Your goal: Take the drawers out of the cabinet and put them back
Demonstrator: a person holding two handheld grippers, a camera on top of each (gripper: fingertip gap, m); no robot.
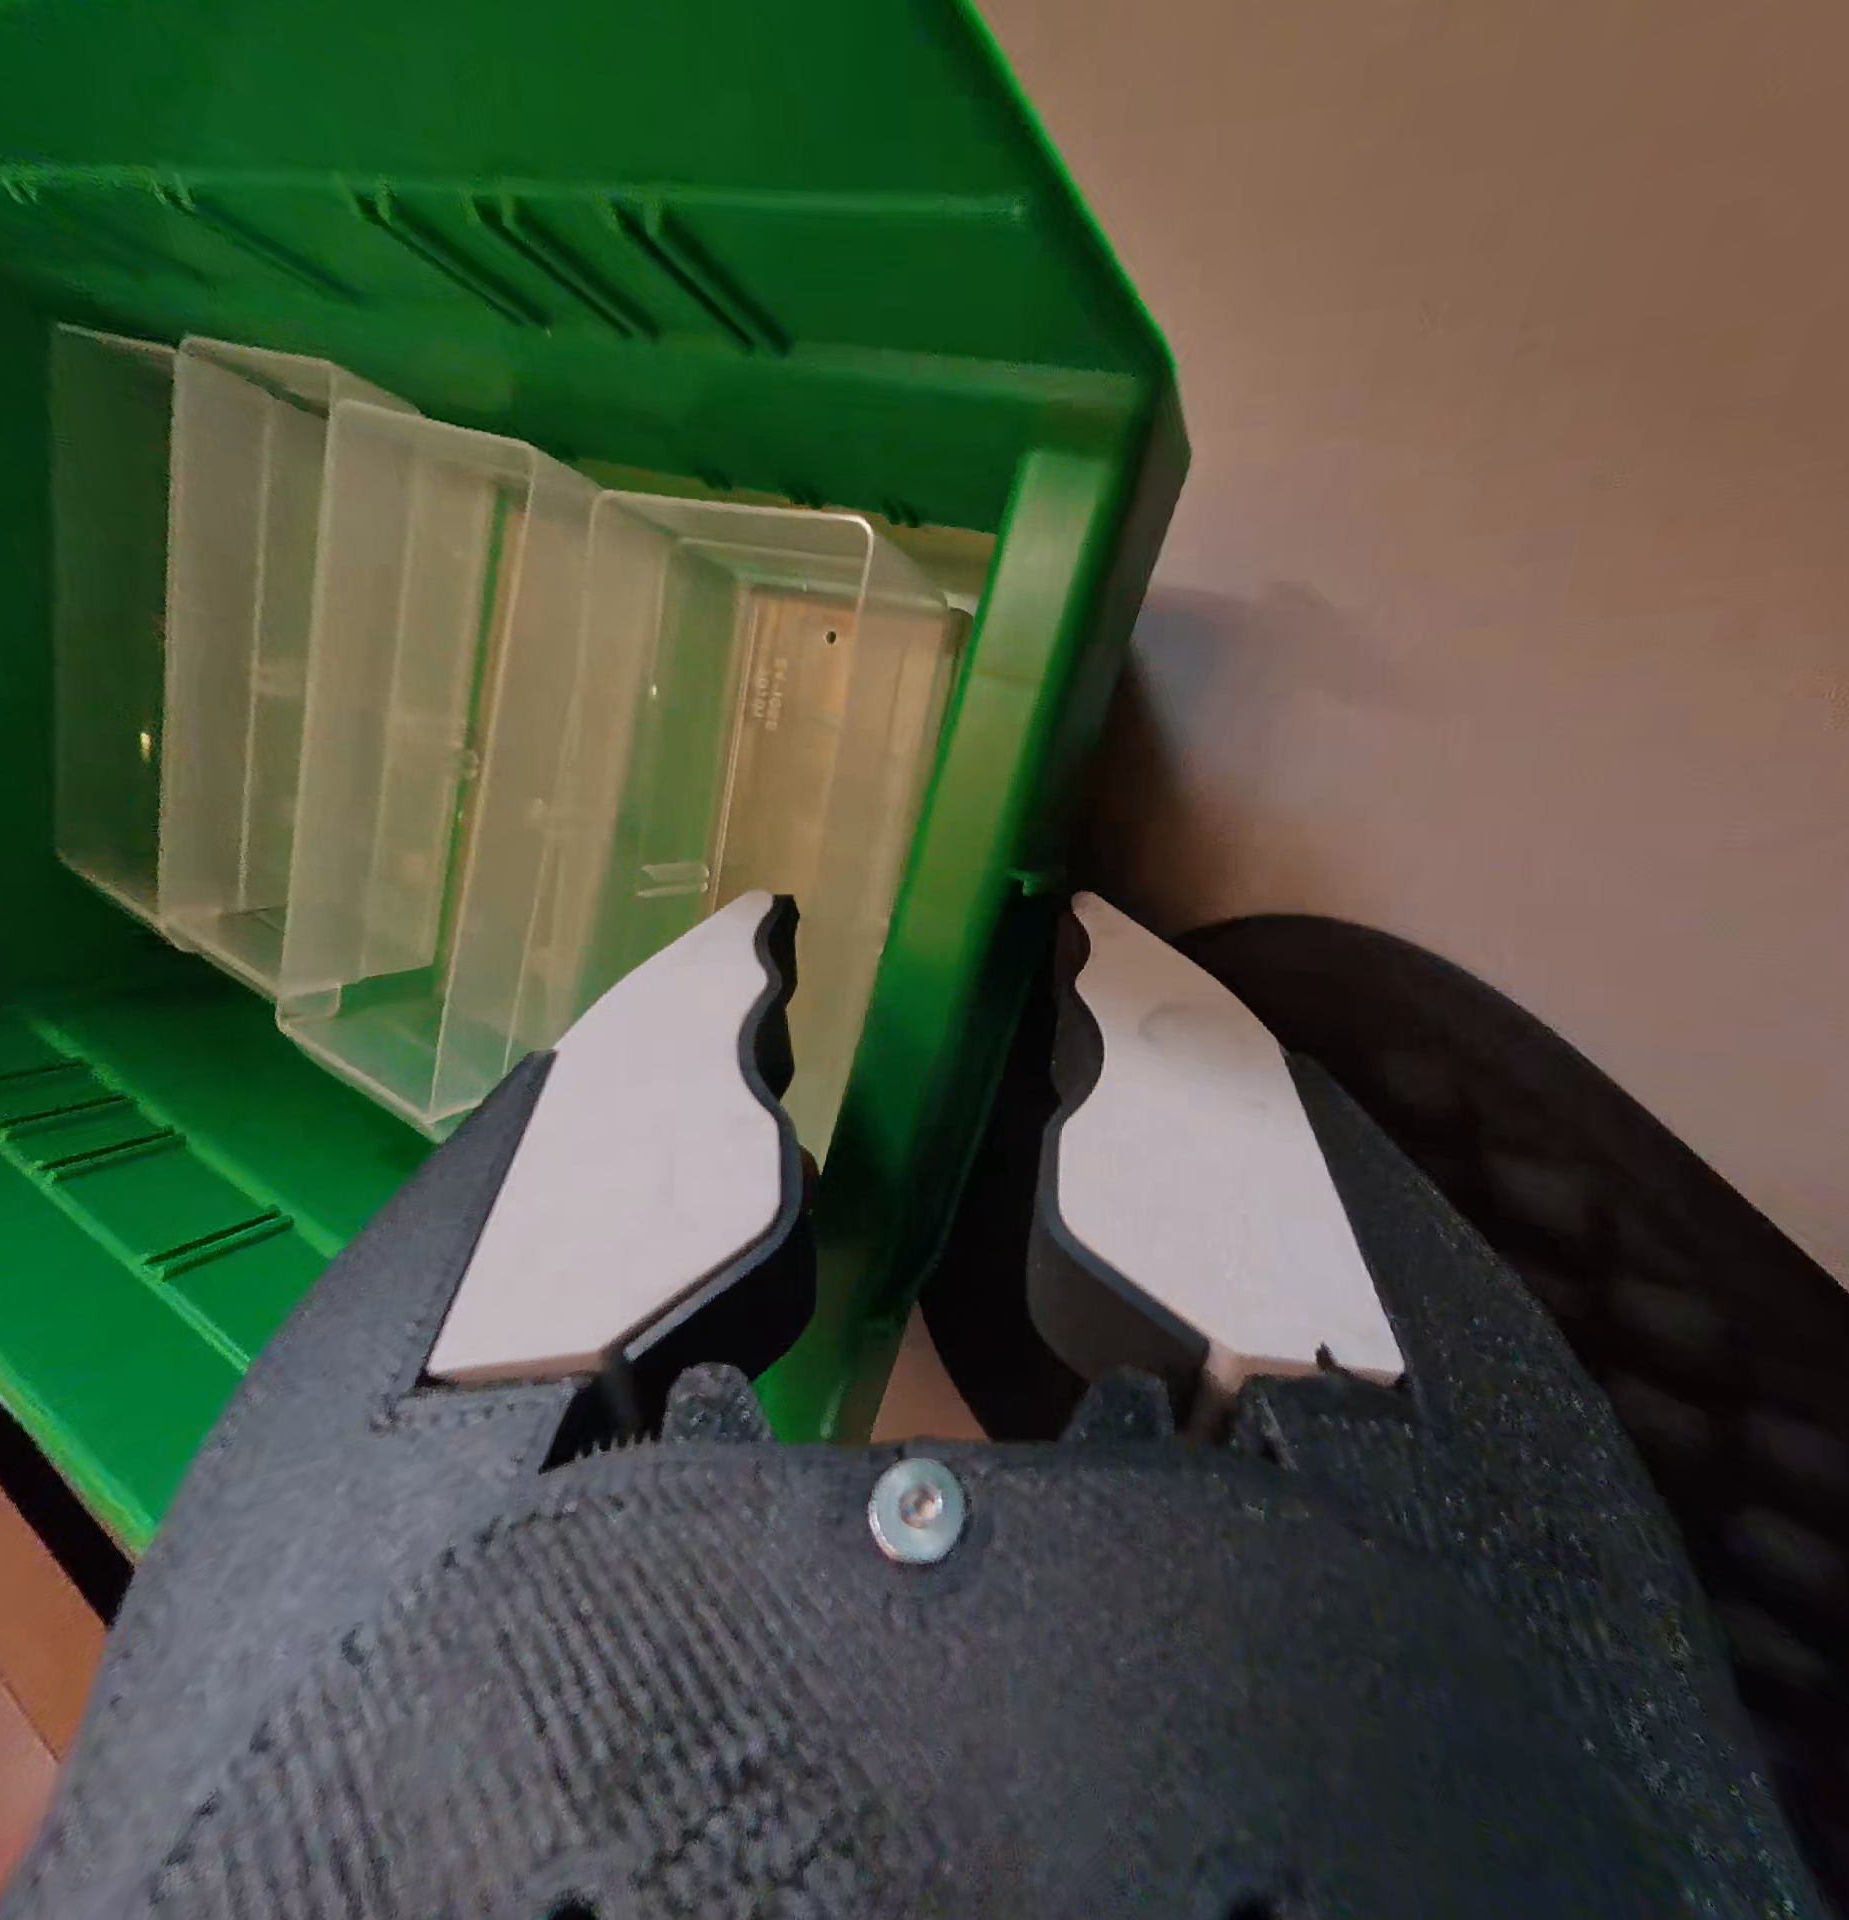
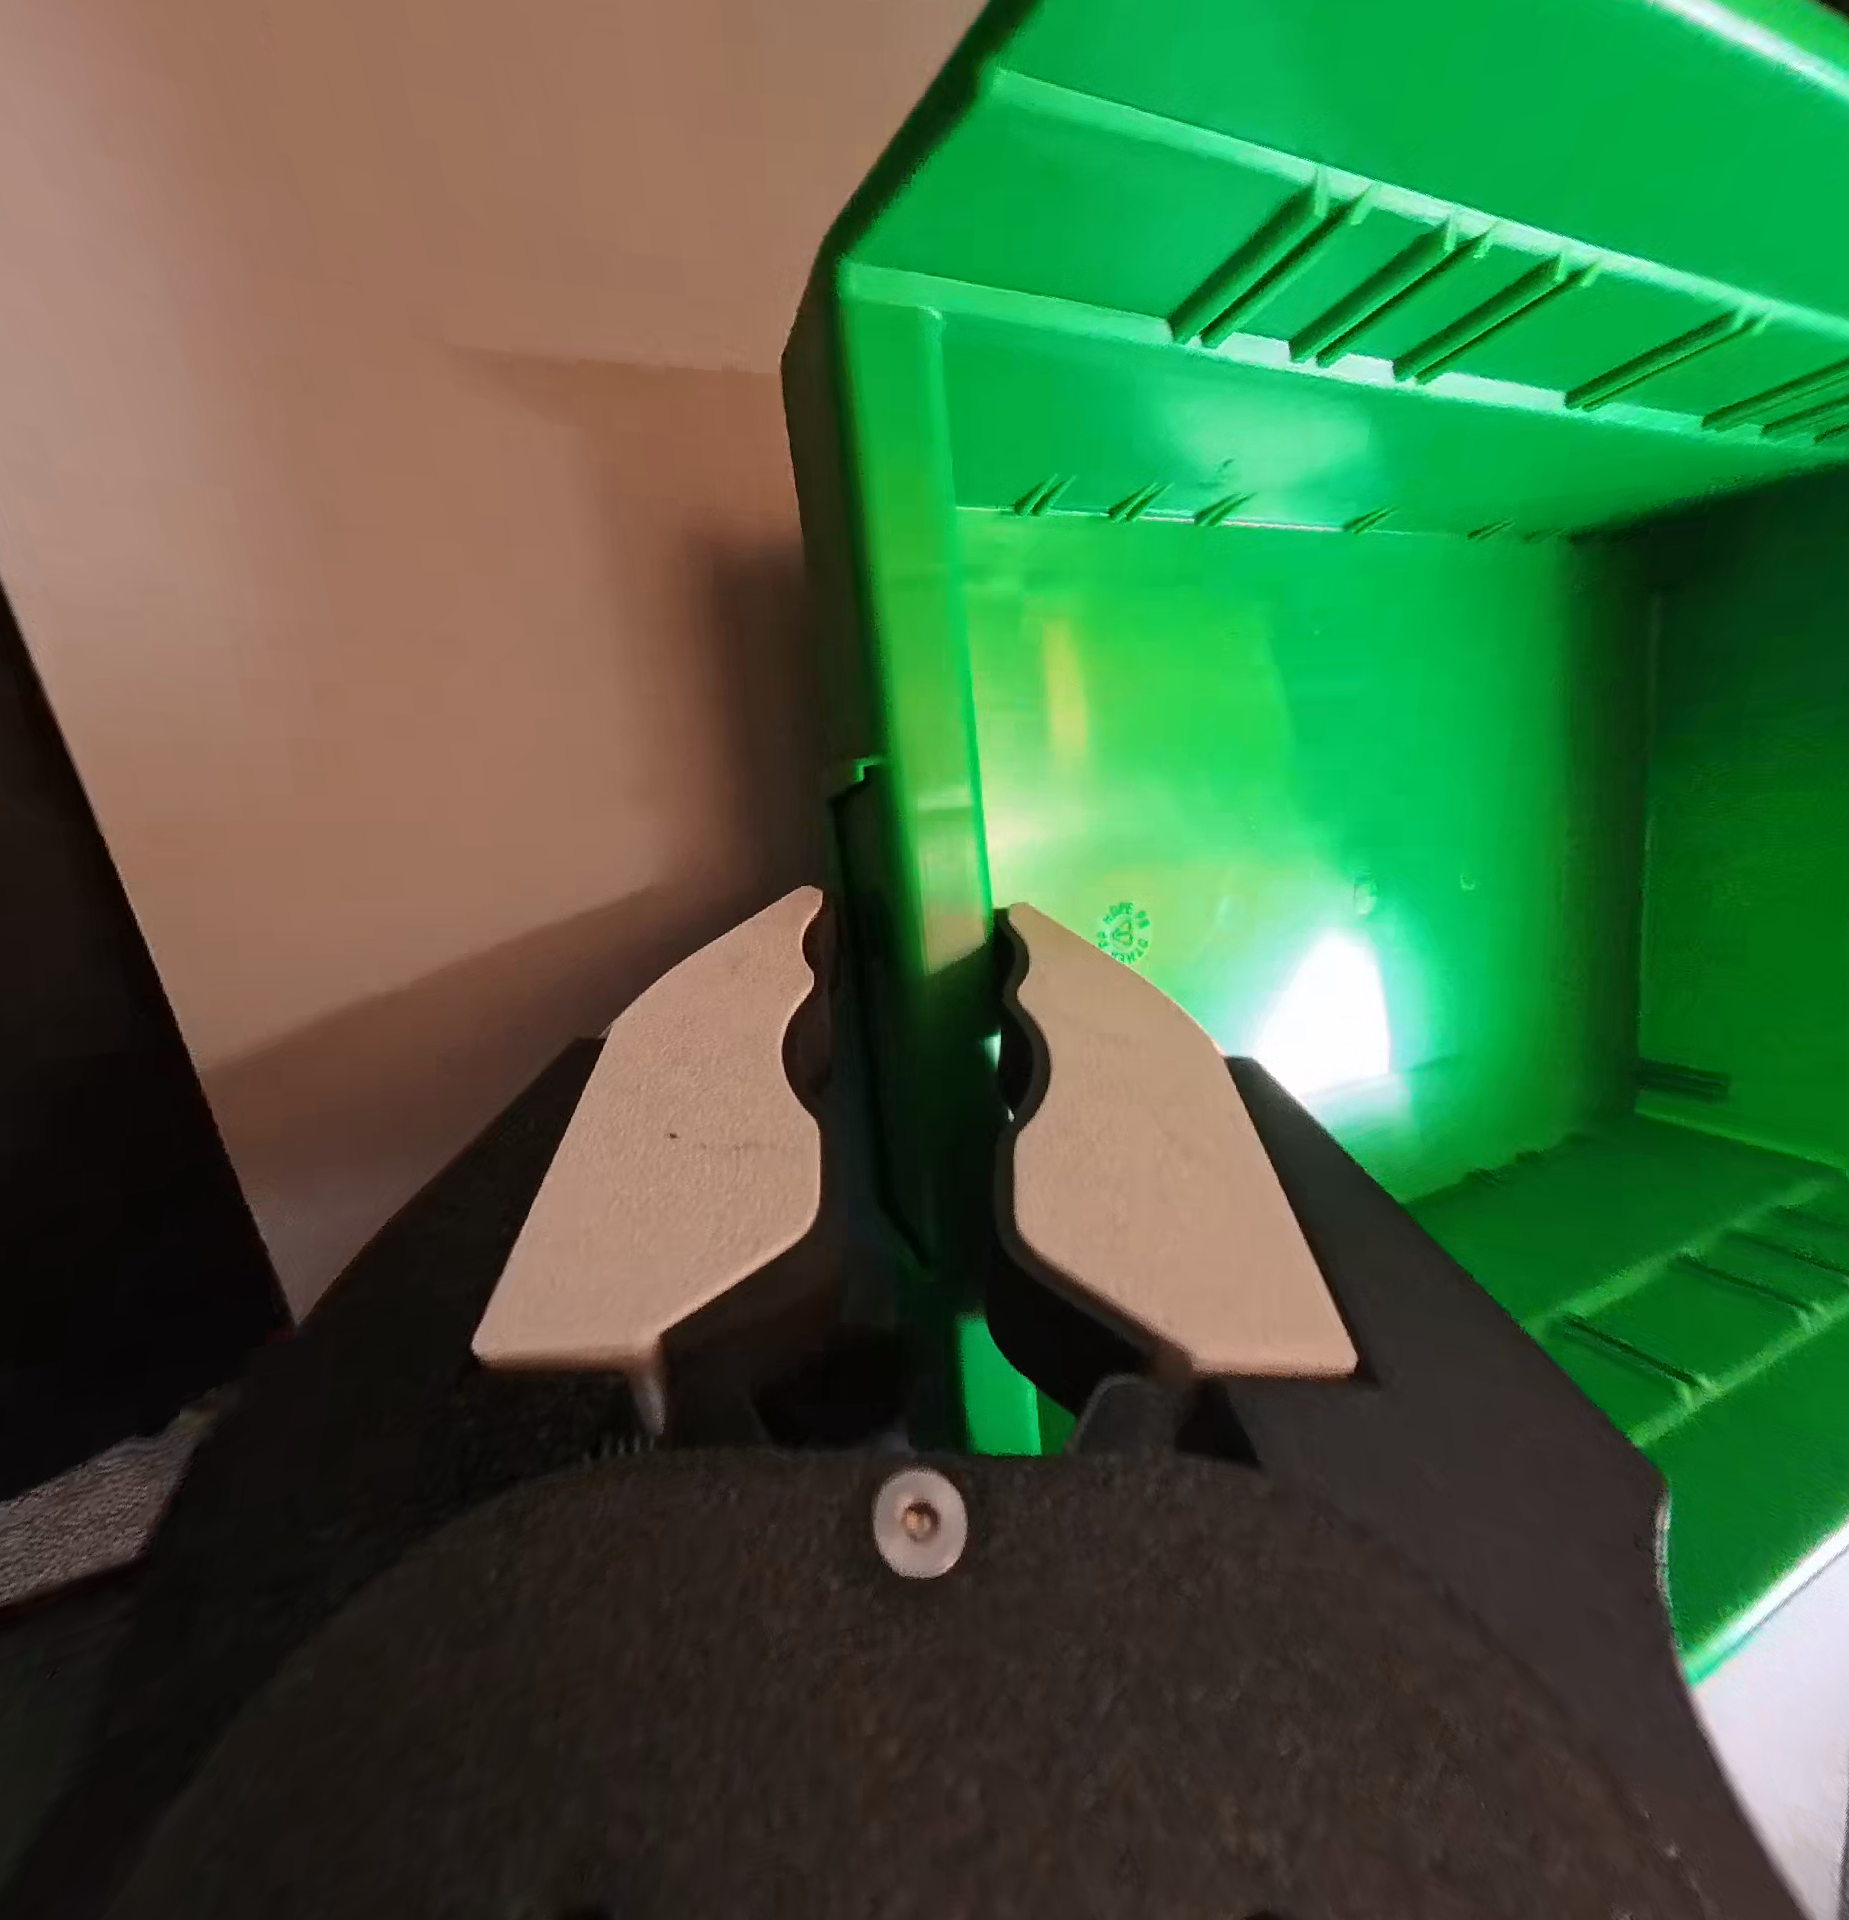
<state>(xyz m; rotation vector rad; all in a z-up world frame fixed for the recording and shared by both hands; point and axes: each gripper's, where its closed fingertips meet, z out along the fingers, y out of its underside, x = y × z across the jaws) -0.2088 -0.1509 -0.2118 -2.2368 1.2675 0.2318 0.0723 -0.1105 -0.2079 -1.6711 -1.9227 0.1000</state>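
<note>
The big green plastic cabinet (image 1: 546, 125) lies with its open side facing both cameras, so you can look deep into it. Its slotted walls (image 1: 120, 1143) run away from the cameras, toward the back.

The left claw (image 1: 925, 914) is around one edge wall of the cabinet (image 1: 961, 831). One finger is inside, one outside. A small gap shows on each side, so I cannot tell if it is pinching the wall.

Inside the cabinet, just past that claw, sit four see-through plastic drawers (image 1: 421, 727). They stand in a row, one partly behind the next, open sides facing out.

The right claw (image 2: 909, 914) is squeezed on the other edge wall (image 2: 920, 727). Both fingers (image 2: 1107, 1143) touch it. In the right wrist view the inside of the cabinet (image 2: 1419, 831) is bright and shiny.

A tan wall (image 2: 380, 416) is behind the cabinet. A dark mesh thing (image 1: 1574, 1247) is beside the left claw.
</note>
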